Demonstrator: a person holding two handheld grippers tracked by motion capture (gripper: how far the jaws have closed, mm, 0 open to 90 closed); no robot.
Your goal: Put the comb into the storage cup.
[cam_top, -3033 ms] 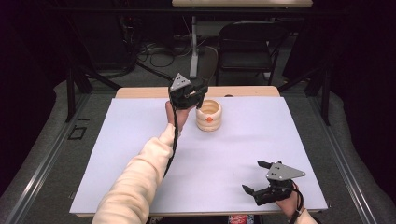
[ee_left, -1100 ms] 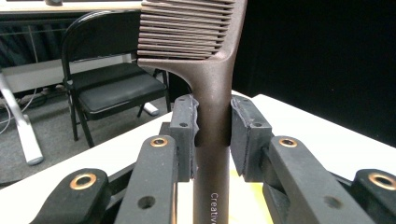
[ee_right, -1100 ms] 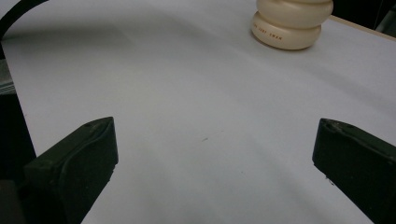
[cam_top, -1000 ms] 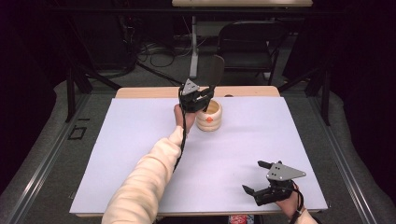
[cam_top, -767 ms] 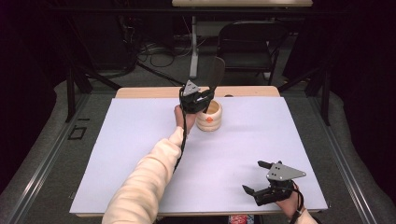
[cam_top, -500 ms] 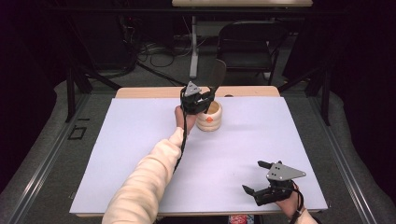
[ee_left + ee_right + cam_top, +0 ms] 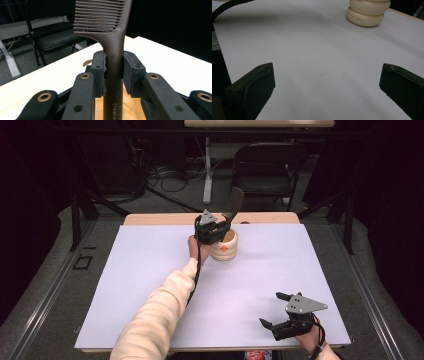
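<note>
Above one cream cup (image 7: 224,248), left gripper (image 7: 216,227) clamps one comb (image 7: 110,37).

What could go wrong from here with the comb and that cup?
1. The left claw pinches the comb only on its narrow handle, with the toothed head well above; it could pivot or slip in the grip.
2. The claw sits right over the cream cup, which stands free on the white table cover; a nudge might tip or slide it.
3. The right claw rests open far off, so nothing steadies the cup.
</note>
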